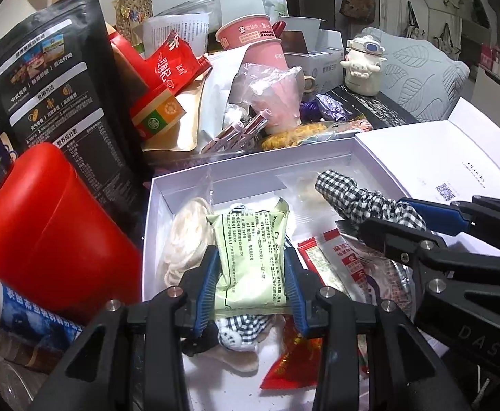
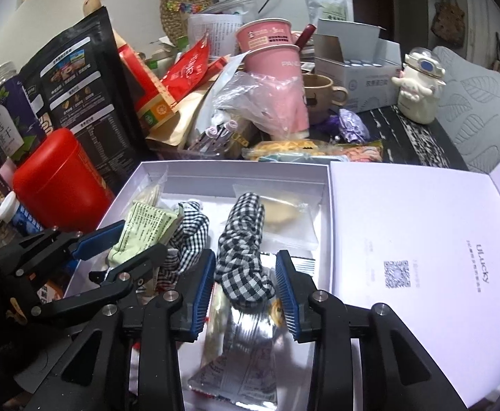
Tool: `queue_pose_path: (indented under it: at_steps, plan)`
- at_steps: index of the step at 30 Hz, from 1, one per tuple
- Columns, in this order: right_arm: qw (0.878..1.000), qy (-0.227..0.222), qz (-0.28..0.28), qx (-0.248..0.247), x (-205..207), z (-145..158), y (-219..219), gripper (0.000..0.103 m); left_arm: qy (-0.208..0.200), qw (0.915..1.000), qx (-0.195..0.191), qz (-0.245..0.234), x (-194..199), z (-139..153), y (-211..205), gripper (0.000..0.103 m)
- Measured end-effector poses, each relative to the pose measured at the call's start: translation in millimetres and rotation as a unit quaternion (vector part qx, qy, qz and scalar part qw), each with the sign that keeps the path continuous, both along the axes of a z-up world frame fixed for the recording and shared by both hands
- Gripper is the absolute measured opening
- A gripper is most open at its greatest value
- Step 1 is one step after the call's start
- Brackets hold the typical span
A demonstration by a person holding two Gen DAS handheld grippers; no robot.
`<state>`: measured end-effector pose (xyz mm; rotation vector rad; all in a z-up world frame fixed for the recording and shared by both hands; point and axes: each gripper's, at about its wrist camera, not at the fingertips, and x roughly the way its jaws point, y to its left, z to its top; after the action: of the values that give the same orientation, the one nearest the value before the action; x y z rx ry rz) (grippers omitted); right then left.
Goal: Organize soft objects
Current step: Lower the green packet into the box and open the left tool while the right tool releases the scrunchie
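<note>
Now: 1 white box (image 2: 323, 185) on counter, lid flipped right. Inside: 2 gingham scrunchies, 1 green packet (image 1: 250, 260), few sachets. Left gripper (image 1: 253, 284) clamped on green packet, long axis pointing away. Right gripper (image 2: 246, 287) straddles gingham scrunchie (image 2: 241, 250), pads apart, not pinching; long axis away, top tilted right.

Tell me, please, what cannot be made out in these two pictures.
Left wrist view: what lies under the green packet, covered by it and the left tongs.
Right wrist view: whether the right tongs press the checked cloth; its folds hide the contact.
Right wrist view: silver sachet print, blurred.
</note>
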<state>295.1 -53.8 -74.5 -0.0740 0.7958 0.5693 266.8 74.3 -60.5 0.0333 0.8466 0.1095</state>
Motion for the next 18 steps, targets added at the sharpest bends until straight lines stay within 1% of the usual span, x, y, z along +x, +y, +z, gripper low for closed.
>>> queue_pose_path:
  at_steps: [2, 4, 7, 9, 11, 13, 18]
  plan:
    - [1.0, 0.0, -0.002, -0.004, -3, 1, -2, 0.038, 0.002, 1.0, -0.005, 0.001, -1, 1, 0, 0.037]
    - [1.0, -0.001, -0.002, -0.005, -7, 2, -4, 0.039, 0.005, 1.0, -0.002, 0.007, -1, 1, -1, 0.038]
    - [1.0, -0.004, -0.006, -0.005, -13, 6, -9, 0.039, 0.015, 0.9998, 0.003, 0.012, 1, 1, -3, 0.041]
    - [1.0, -0.007, -0.009, -0.004, -16, 9, -11, 0.039, 0.024, 0.9995, 0.009, 0.018, 2, 1, -3, 0.045]
    - [1.0, -0.011, -0.011, -0.003, -19, 13, -15, 0.039, 0.031, 0.9991, 0.013, 0.026, 3, 2, -3, 0.061]
    - [1.0, -0.016, -0.013, -0.002, -23, 18, -17, 0.039, 0.026, 0.9992, 0.009, 0.028, 0, 7, -3, 0.068]
    - [0.999, -0.029, -0.017, -0.001, -33, 31, -23, 0.039, 0.004, 0.9996, 0.01, 0.025, -10, 27, -6, 0.068]
